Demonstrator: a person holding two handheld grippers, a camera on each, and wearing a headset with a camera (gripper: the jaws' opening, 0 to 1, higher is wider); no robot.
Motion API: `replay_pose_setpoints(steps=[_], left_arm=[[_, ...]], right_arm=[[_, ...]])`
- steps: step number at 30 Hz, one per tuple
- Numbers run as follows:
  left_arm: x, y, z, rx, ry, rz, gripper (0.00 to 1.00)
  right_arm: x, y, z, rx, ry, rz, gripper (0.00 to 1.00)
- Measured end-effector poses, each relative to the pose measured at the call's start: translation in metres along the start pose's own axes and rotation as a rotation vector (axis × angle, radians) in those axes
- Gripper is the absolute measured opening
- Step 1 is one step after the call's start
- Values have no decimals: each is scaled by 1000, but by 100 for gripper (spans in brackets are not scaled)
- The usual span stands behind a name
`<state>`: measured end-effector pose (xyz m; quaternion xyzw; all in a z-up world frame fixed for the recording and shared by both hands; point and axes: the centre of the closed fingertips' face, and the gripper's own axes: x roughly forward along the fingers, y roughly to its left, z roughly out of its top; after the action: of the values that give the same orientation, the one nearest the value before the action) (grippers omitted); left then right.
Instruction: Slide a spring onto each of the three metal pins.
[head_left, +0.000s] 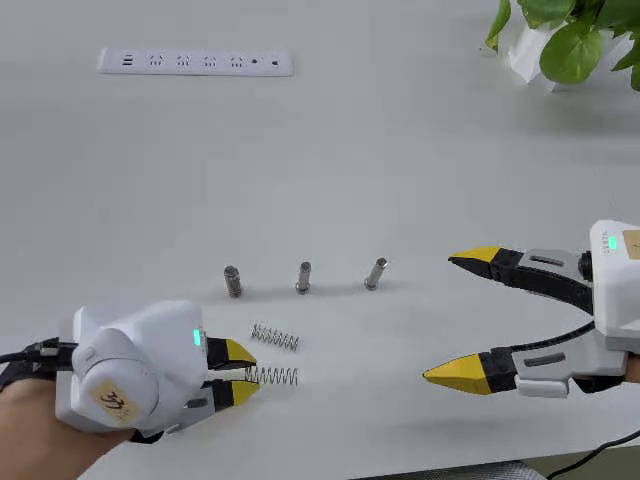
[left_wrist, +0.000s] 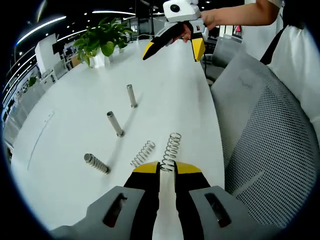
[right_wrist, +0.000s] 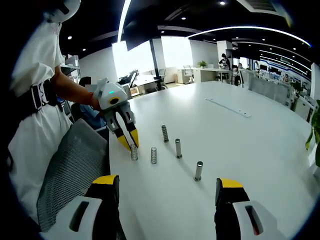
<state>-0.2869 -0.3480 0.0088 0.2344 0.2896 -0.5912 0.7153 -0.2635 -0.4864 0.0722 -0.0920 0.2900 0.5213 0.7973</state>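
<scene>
On the table (head_left: 400, 150), the left gripper (head_left: 254, 370), its sticker unreadable, is pinching the spring (head_left: 280, 376) at three o'clock, the right gripper (head_left: 438, 318) gaping wide.

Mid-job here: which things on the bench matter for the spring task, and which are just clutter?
Job: left pin, already wearing a spring; middle pin; right pin; far loose spring; near loose spring, its end between the jaws of the left gripper; right gripper, open.
Lying about: power strip; potted plant; mesh chair.

Three metal pins (head_left: 303, 277), three springs (head_left: 275, 338).
</scene>
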Motion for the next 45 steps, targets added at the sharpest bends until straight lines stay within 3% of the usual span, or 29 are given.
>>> replay_pose_setpoints(steps=[12,18,23,28,39,45], left_arm=[[-20,11,73,-69,-229,45,7],[-30,18,100,-107,-326,49,7],[-34,20,108,-118,-361,50,7],[-37,21,116,-140,-398,46,7],[-37,19,120,-141,-413,43,7],[-37,18,119,-135,-409,37,7]], right_arm=[[15,34,49,50,-114,111,52],[19,40,68,88,-174,145,39],[20,38,78,135,-214,156,25],[20,40,83,154,-236,166,20],[18,43,88,175,-263,172,7],[18,45,89,174,-258,176,6]])
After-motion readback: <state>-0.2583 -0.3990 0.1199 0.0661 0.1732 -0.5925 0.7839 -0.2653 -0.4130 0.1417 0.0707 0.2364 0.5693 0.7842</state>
